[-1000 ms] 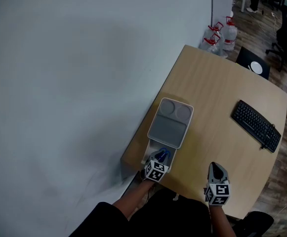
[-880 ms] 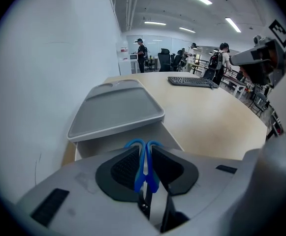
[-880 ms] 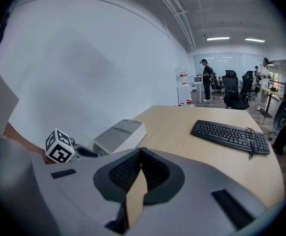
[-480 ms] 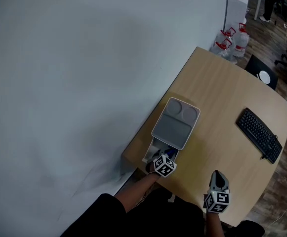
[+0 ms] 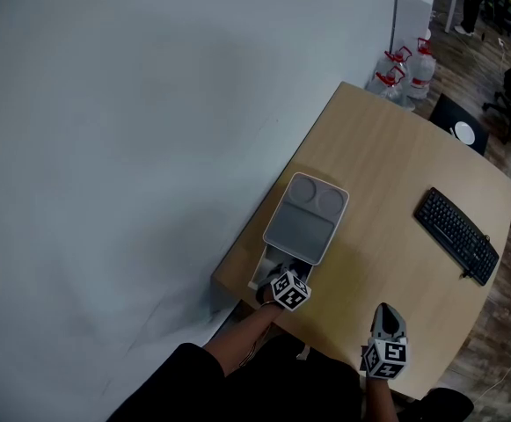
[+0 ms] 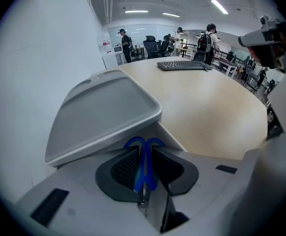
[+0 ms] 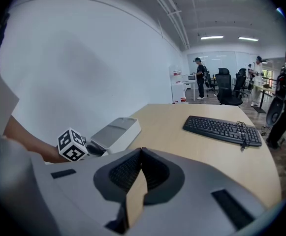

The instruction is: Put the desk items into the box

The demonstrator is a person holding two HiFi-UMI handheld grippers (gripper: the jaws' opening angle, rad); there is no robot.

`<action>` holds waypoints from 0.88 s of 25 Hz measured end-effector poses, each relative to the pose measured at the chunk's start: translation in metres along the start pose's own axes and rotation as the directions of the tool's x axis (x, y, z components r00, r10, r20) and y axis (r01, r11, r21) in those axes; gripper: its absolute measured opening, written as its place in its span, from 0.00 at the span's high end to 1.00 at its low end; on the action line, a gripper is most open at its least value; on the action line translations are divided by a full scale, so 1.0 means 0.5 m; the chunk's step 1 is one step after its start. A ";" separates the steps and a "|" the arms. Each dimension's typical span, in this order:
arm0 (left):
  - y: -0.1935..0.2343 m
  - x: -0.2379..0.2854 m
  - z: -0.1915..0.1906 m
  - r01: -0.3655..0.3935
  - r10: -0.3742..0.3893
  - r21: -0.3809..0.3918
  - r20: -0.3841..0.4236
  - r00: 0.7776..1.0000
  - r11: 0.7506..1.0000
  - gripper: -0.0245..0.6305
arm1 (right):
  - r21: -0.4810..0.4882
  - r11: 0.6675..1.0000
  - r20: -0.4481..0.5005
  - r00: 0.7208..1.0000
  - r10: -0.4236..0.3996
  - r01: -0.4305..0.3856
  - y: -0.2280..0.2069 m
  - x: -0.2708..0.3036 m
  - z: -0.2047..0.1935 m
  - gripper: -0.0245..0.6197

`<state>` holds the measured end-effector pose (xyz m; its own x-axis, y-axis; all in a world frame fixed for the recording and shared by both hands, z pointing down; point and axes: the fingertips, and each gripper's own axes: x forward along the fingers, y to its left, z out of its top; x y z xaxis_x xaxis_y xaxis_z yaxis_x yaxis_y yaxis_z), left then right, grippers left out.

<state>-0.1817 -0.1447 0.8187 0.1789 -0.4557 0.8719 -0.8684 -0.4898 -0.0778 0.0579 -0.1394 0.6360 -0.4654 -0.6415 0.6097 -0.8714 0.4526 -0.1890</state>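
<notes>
A white box [image 5: 260, 269] stands at the table's left edge near the wall, its grey lid [image 5: 306, 218] slid away so the near end is uncovered. My left gripper [image 5: 281, 280] is at that uncovered end, shut on blue-handled scissors [image 6: 143, 167]. Their loops point away, just under the lid's [image 6: 103, 113] near rim. My right gripper [image 5: 385, 313] hovers over the table's near edge, to the right of the box [image 7: 114, 134]. In the right gripper view its jaws [image 7: 140, 154] are shut with nothing between them.
A black keyboard [image 5: 457, 236] lies on the wooden table [image 5: 387, 174] at the right. The wall runs close along the table's left edge. On the floor beyond the far end are water bottles [image 5: 406, 67] and office chairs; people stand in the background.
My left gripper has edged a little forward with the scissors, towards the box's uncovered end. The right gripper has stayed about where it was. The head view has shifted slightly.
</notes>
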 end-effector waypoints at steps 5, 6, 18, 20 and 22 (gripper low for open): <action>0.003 0.000 0.000 -0.004 0.004 -0.028 0.008 1.000 1.000 0.84 | 0.004 1.000 0.009 1.000 -0.008 0.008 -0.007 -0.011 -0.001 0.87; 0.003 0.001 -0.001 -0.003 0.003 -0.038 0.009 1.000 0.999 0.83 | 0.004 1.000 0.012 1.000 -0.010 0.010 -0.007 -0.014 -0.001 0.87; -0.002 -0.056 0.015 0.053 -0.040 -0.177 0.078 0.996 0.983 0.77 | -0.009 0.999 0.059 0.998 -0.037 0.038 0.024 -0.073 0.001 0.87; -0.004 -0.083 0.025 0.061 -0.040 -0.190 0.112 0.993 0.980 0.77 | -0.006 0.999 0.072 0.996 -0.049 0.050 0.030 -0.091 0.002 0.87; -0.008 -0.119 0.038 0.083 -0.049 -0.221 0.157 0.986 0.972 0.77 | 0.003 0.998 0.084 0.994 -0.064 0.064 0.040 -0.111 0.001 0.87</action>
<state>-0.1801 -0.1297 0.7582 0.2912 -0.5424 0.7881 -0.9313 -0.3493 0.1037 0.0662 -0.0952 0.5979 -0.4204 -0.7185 0.5541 -0.8997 0.4093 -0.1518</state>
